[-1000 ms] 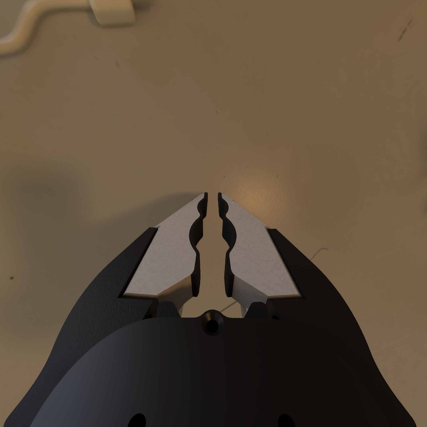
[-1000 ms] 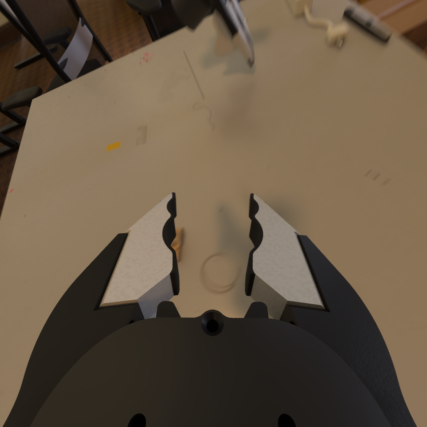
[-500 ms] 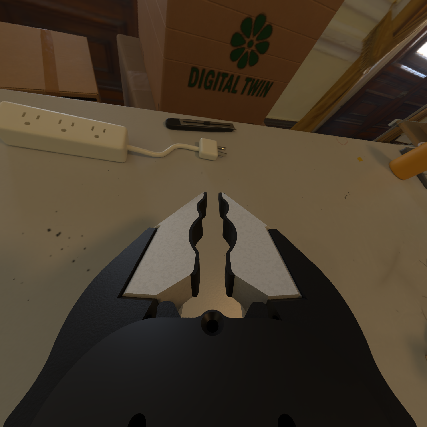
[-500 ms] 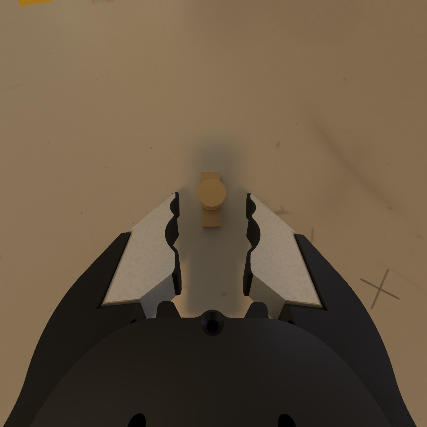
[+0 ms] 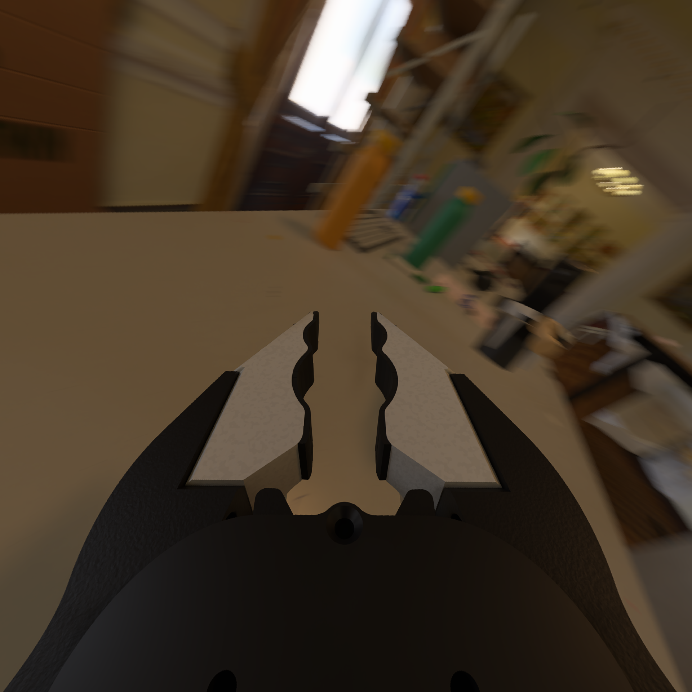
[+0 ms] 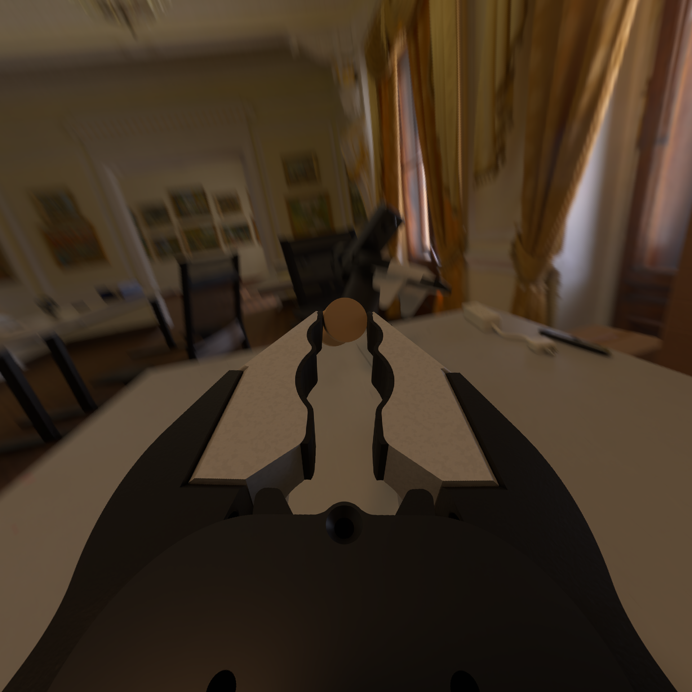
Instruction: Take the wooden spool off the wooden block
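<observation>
My right gripper is shut on the wooden spool, which sits between its fingertips with its round tan end face toward the camera. It is held up above the beige table. The wooden block is not in view. My left gripper is partly open and empty, low over the table. It also shows blurred in the right wrist view, beyond the spool.
A white power strip and a black tool lie at the table's far right. An orange bottle and a green bottle stand beyond the table edge. Black table legs stand at the left.
My right gripper closed on the spool and lifted it away from the block, tilting up toward the room. My left gripper opened a little and swung to the right.
</observation>
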Controlling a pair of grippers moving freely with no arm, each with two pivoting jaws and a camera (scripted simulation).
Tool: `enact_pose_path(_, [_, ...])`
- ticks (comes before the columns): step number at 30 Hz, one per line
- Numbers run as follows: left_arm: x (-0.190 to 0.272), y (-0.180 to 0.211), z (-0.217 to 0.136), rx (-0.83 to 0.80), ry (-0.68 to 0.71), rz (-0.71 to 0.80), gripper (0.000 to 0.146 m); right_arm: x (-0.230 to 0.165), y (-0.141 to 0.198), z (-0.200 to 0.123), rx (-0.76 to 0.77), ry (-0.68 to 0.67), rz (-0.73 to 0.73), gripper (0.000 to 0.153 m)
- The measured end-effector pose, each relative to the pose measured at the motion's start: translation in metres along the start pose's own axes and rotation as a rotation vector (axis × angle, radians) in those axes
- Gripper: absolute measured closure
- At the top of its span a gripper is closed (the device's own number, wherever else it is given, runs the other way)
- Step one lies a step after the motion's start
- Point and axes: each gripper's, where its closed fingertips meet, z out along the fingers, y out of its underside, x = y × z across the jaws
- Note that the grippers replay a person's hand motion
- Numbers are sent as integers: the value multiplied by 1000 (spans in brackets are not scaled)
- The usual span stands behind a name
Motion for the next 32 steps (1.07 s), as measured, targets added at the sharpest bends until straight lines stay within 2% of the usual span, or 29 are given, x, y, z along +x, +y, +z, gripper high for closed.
enact_pose_path(2, [60, 22, 22, 18, 250, -47, 116, 4, -24, 6, 169, -73, 85, 130])
enact_pose_path(4, [111, 50, 41, 25, 444, -155, 114, 5, -42, 10, 330, -147, 122, 130])
enact_pose_path(6, [149, 72, 58, 22, 580, -289, 114, 5, -49, 12, 425, -190, 132, 130])
enact_pose_path(9, [178, 72, 72, 133, 710, -532, 114, 2, -46, 14, 453, -251, 178, 130])
enact_pose_path(11, [182, 65, 76, 202, 755, -646, 115, 0, -45, 13, 463, -265, 193, 130])
enact_pose_path(13, [189, 64, 78, 210, 793, -658, 120, -2, -43, 13, 459, -265, 186, 130])
enact_pose_path(19, [207, 49, 69, 255, 951, -718, 120, -6, -39, 14, 446, -261, 128, 130])
enact_pose_path(32, [209, 54, 77, 232, 954, -779, 118, -10, -34, 13, 462, -299, 126, 130])
